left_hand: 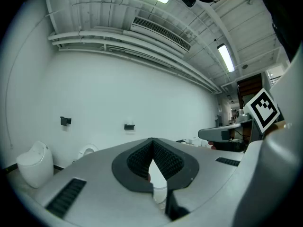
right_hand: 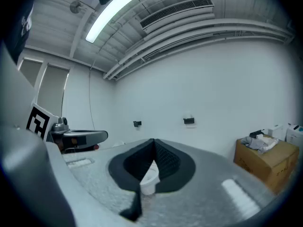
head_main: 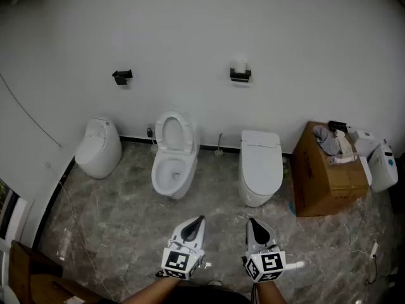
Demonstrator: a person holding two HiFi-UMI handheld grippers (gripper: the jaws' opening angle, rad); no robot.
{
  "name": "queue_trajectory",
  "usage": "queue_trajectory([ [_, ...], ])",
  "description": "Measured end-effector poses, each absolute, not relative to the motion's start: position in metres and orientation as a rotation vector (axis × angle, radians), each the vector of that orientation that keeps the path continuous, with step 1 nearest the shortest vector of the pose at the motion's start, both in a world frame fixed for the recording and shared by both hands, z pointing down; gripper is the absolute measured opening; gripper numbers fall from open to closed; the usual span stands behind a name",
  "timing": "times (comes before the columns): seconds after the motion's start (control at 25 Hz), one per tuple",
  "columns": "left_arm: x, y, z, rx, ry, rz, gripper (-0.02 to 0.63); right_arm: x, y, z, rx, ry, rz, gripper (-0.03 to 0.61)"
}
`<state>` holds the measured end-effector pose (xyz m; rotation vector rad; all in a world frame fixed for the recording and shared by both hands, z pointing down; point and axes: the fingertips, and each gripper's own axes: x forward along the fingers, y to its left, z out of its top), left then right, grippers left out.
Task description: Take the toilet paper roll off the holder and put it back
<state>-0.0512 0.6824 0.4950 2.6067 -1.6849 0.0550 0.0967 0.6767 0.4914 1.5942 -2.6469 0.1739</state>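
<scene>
A white toilet paper roll [head_main: 239, 66] sits on a black wall holder [head_main: 240, 76] at the middle of the far white wall. A second black holder [head_main: 122, 76] farther left carries no roll. Both grippers hang low at the near edge, far from the wall. My left gripper [head_main: 199, 220] and my right gripper [head_main: 251, 221] point toward the wall, each shut with nothing between the jaws. In the left gripper view the tips [left_hand: 152, 140] meet below the holder [left_hand: 129, 126]. In the right gripper view the gripper [right_hand: 154, 141] points below the holder [right_hand: 189, 120].
Three white toilets stand along the wall: a closed one [head_main: 98, 148] at left, one with its lid up [head_main: 173, 163] in the middle, a closed one [head_main: 260, 166] at right. A cardboard box [head_main: 326, 173] with clutter on top stands far right. Marble floor [head_main: 114, 227] lies between.
</scene>
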Motion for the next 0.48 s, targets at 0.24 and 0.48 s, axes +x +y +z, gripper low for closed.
queue_trajectory([
  [0.24,-0.038,0.671,0.497,2.592,-1.711,0.055,0.008,0.115,0.669,0.49,1.584,-2.67,0.115,-0.002],
  [0.48,-0.038,0.646,0.503,2.593,-1.696,0.067,0.008,0.117,0.647,0.488,1.592,-2.698,0.094,0.002],
])
